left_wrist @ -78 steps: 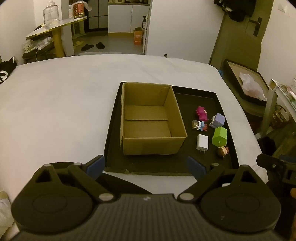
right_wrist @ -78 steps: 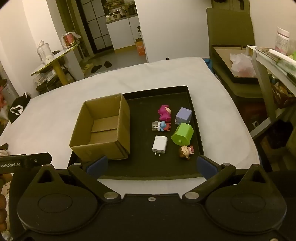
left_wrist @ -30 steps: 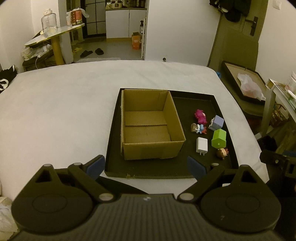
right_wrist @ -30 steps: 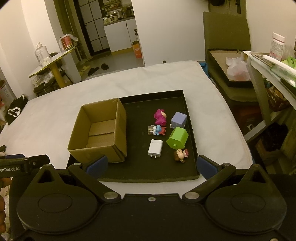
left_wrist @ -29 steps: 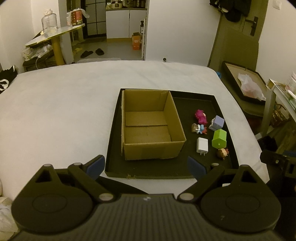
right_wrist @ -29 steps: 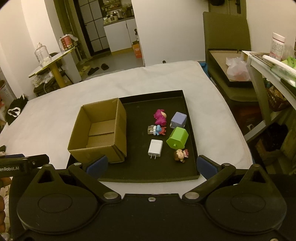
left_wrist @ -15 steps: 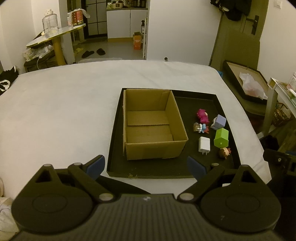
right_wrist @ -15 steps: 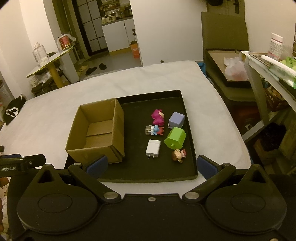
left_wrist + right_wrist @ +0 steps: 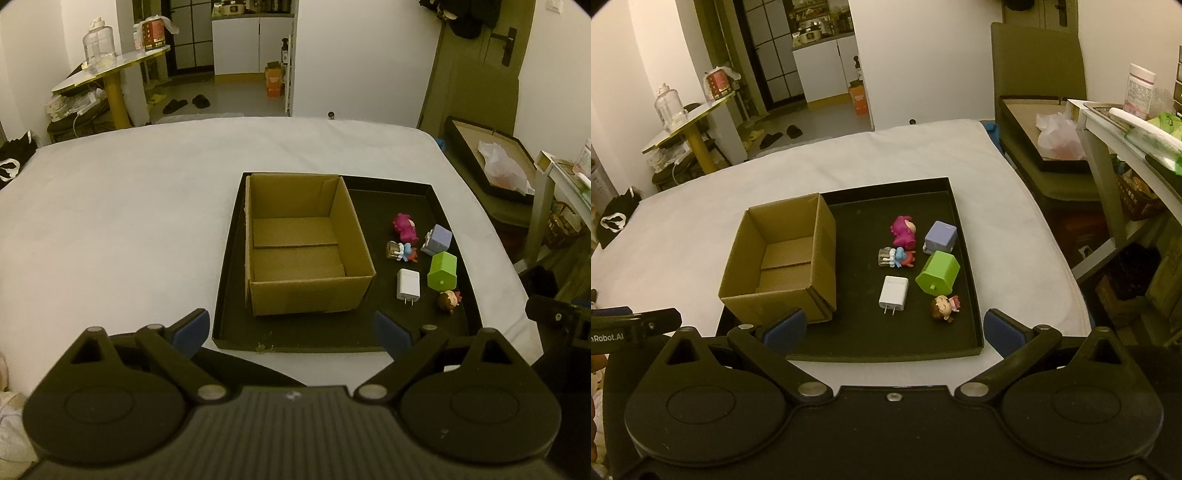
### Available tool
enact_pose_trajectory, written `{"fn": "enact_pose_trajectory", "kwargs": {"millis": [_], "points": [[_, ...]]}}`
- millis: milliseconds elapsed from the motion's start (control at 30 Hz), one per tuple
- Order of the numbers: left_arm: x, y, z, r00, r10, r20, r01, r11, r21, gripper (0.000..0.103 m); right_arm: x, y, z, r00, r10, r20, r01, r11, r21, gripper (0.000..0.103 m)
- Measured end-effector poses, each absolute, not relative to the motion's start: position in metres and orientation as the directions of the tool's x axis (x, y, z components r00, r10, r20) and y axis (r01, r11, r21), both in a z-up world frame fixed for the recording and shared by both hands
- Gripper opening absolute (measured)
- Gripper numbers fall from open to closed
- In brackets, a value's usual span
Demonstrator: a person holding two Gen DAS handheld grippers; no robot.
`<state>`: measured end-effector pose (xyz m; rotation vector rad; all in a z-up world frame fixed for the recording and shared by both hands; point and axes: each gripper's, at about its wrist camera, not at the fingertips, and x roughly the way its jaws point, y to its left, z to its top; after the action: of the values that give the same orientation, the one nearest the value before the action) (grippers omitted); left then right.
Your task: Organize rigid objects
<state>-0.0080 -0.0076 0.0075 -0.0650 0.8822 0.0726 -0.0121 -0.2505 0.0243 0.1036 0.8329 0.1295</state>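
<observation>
A black tray point(image 9: 964, 236) lies on a plain white bed point(image 9: 701, 236). In it stands a brown cardboard box point(image 9: 783, 258) beside a white charger point(image 9: 894, 290), a lime-green block point(image 9: 938, 273), a lilac cube point(image 9: 941, 235), a magenta toy point(image 9: 903, 230), a small blue-and-red figure point(image 9: 899, 257) and a doll with brown hair and a pink bow point(image 9: 943, 308). Both black tongs, left point(image 9: 291, 332) and right point(image 9: 892, 328), carry blue pads point(image 9: 785, 328).

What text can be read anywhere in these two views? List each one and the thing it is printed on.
"nRobot.AI", cut off at the frame edge, on the left gripper as seen in the right wrist view.
Red canister on the side table: label too blurred to read.
White bottle on the shelf: print too small to read.
Nothing else is legible.
</observation>
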Motion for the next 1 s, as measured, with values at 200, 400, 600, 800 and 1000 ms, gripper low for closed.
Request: {"fn": "enact_pose_trajectory", "kwargs": {"millis": [200,400,600,800,1000], "points": [[-0.005,-0.009,0.007,0.628,0.037,-0.777,-0.089,0.996,-0.024,0.095,-0.011,-0.251,0.022,0.661,0.151,-0.735,-0.073,0.988,0.138,0.103],[0.001,-0.007,-0.002,0.618,0.038,-0.786,-0.085,0.996,-0.019,0.095,-0.008,-0.25,0.017,0.658,0.148,-0.738,-0.068,0.988,0.138,0.103],[0.015,-0.009,-0.015,0.606,0.038,-0.795,-0.076,0.997,-0.01,0.095,0.001,-0.249,0.003,0.645,0.132,-0.753,-0.074,0.991,0.11,0.103],[0.029,-0.006,-0.024,0.593,0.051,-0.804,-0.089,0.996,-0.002,0.095,0.014,-0.255,-0.008,0.637,0.13,-0.76,-0.053,0.991,0.125,0.103],[0.045,-0.001,-0.029,0.584,0.074,-0.808,-0.117,0.993,0.006,0.095,0.03,-0.26,-0.017,0.636,0.135,-0.76,-0.036,0.989,0.146,0.103]]}}
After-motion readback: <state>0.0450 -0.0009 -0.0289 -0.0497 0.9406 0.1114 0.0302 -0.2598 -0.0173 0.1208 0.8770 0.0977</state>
